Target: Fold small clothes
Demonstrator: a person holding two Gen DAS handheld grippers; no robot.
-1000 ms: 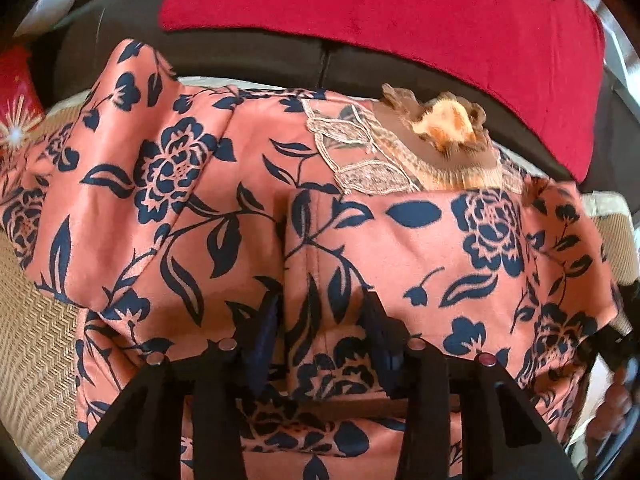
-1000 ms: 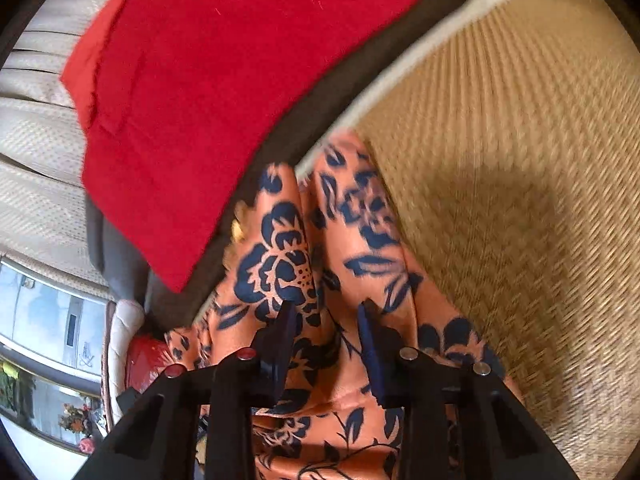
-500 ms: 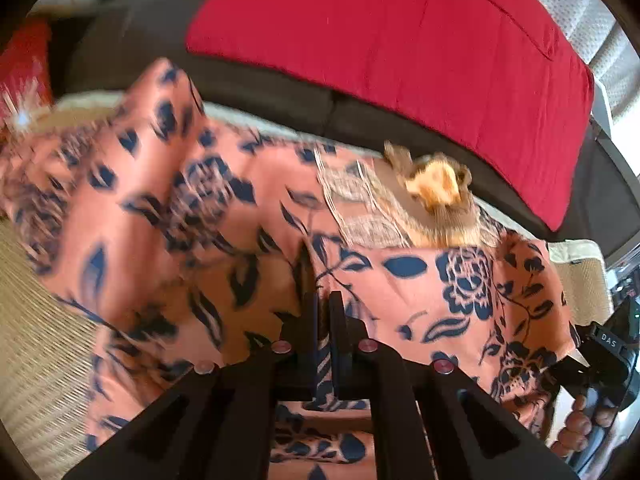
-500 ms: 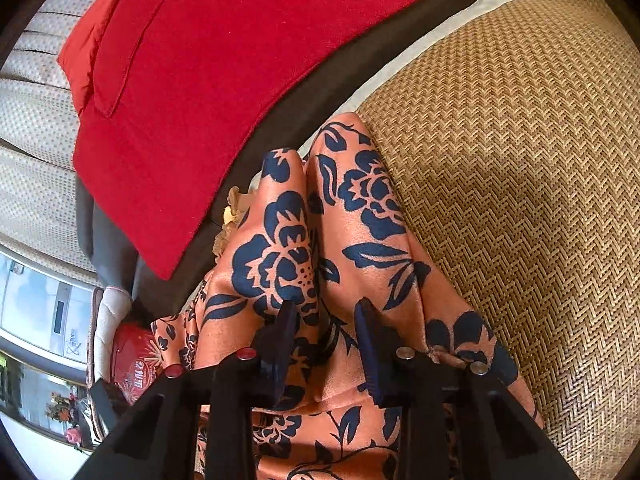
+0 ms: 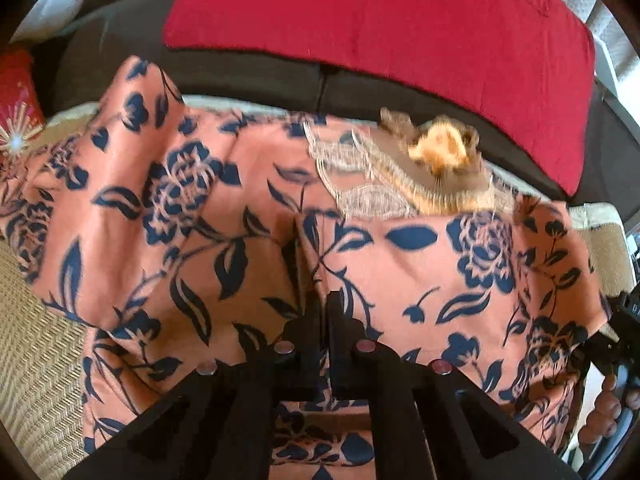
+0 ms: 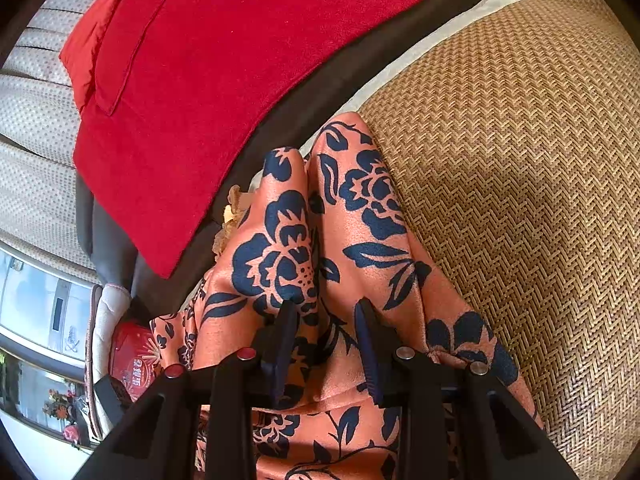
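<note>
On the woven mat (image 6: 520,200), my left gripper (image 5: 324,312) tilts steeply down, jaws pinched tight on a fold of the satiny floral garment (image 5: 400,272). My right gripper (image 6: 326,316) angles down too, jaws partly apart with a raised ridge of the cloth between them. Red cushion (image 5: 380,28) behind; the garment's lace trim (image 5: 360,184) blurs.

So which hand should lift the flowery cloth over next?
Probably the left. The left hand-held gripper is shut on a pinch of the flowery cloth, while the right hand-held gripper's jaws stand apart around a bunched fold.
</note>
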